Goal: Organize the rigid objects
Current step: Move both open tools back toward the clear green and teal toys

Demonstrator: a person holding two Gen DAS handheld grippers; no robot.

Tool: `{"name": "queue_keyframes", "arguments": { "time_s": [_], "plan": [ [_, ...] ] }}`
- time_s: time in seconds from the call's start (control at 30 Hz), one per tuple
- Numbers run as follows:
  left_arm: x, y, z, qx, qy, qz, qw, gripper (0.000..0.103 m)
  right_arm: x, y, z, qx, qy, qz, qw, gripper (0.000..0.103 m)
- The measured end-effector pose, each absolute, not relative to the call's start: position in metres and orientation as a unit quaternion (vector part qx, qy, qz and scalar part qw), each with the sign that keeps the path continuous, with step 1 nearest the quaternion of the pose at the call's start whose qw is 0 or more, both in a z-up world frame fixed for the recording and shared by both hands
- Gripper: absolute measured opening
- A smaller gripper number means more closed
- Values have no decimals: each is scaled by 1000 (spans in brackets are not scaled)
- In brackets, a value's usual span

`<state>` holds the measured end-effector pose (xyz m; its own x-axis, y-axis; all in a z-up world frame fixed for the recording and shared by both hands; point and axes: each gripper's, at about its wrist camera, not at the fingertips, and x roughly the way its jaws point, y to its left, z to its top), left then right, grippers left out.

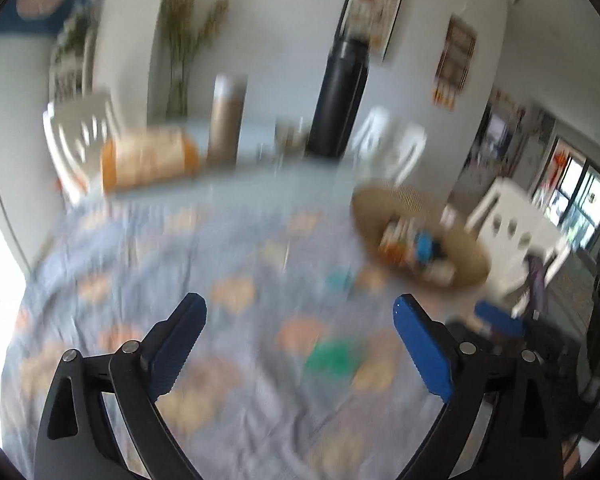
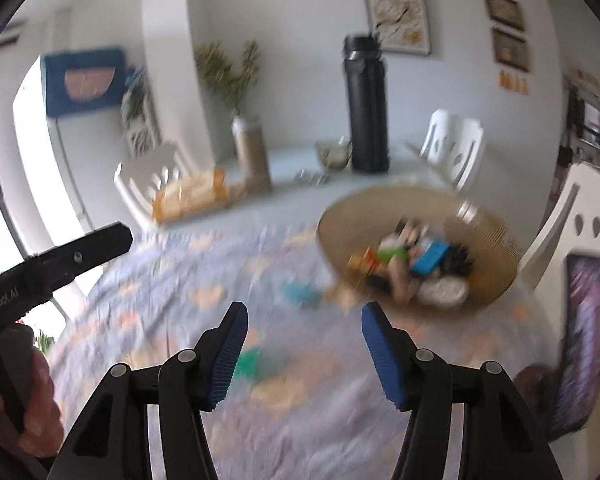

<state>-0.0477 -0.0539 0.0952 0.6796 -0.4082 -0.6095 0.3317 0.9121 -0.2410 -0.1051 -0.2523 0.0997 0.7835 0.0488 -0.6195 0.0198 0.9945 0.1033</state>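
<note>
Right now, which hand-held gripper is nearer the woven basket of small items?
Right. The right hand-held gripper sits just short of the woven basket; the left hand-held gripper is farther off to its left.

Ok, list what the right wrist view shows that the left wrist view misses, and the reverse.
Only the right wrist view: the person's hand holding the left gripper's handle, and the small glass bowl clearly beside the black bottle.
Only the left wrist view: the window at far right.
Both: the woven basket of small items, a green piece and a teal piece on the patterned cloth, with open, empty jaws.
</note>
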Motion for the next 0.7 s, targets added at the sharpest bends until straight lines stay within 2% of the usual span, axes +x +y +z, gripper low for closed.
{"name": "queue_keyframes", "arguments": {
  "time_s": [0.23, 0.47, 0.7],
  "plan": [
    [-39, -45, 28, -64, 390, -191, 899, 94, -89, -259, 42, 50, 366, -25, 929, 58],
    [-46, -55, 27, -24, 379, -159, 911, 95, -85, -272, 37, 79, 381, -33, 920, 58],
    [-54, -70, 29, 29, 368, -165, 915, 95, -84, -264, 36, 59, 385, -33, 920, 58]
  ]
}}
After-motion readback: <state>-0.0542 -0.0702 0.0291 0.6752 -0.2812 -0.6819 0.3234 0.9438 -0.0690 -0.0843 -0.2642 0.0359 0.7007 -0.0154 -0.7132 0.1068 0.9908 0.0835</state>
